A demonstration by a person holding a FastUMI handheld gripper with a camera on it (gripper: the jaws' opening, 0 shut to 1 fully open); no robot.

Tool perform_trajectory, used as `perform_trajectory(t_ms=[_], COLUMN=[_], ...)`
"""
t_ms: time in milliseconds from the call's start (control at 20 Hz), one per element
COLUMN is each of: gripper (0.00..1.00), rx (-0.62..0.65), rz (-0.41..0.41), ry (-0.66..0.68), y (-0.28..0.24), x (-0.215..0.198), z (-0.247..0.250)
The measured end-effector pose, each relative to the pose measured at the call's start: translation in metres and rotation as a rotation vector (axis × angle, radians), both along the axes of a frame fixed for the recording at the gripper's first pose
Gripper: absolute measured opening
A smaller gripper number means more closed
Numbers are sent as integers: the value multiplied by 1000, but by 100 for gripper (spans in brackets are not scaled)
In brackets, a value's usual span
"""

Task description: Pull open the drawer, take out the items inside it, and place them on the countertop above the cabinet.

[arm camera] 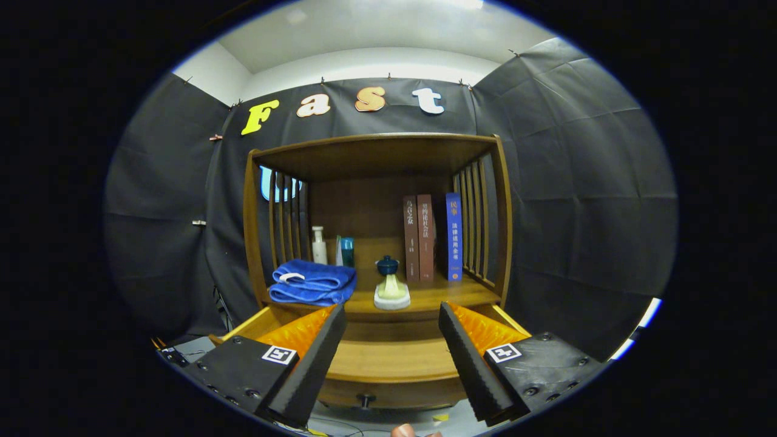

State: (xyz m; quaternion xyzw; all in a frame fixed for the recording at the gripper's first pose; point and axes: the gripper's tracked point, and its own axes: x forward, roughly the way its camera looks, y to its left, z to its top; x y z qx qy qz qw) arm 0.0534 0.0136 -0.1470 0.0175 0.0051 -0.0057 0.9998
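A wooden cabinet (376, 145) stands ahead of me with its drawer (388, 361) pulled out below the countertop (425, 297). The drawer's knob (365, 399) shows low between my fingers. My gripper (391, 358) is open, fingers wide apart over the drawer, holding nothing. The part of the drawer's inside that I see between the fingers is bare wood. On the countertop lie a folded blue towel (312, 282) at the left and a white and yellow sponge-like item (391, 291) in the middle.
Behind the sponge item sits a small dark blue lidded pot (387, 264). A white bottle (318, 244) and a teal box (346, 250) stand at the back left. Three upright books (431, 237) lean at the right. A fingertip (403, 431) shows below the drawer.
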Motion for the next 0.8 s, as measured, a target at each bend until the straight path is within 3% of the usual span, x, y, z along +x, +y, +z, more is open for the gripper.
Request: perform_trajectory(t_ms=[450, 800], gripper=[98, 98], rx=[-44, -40], rz=[22, 38], ry=[22, 97], y=[10, 22], x=[-30, -24], z=[-77, -147])
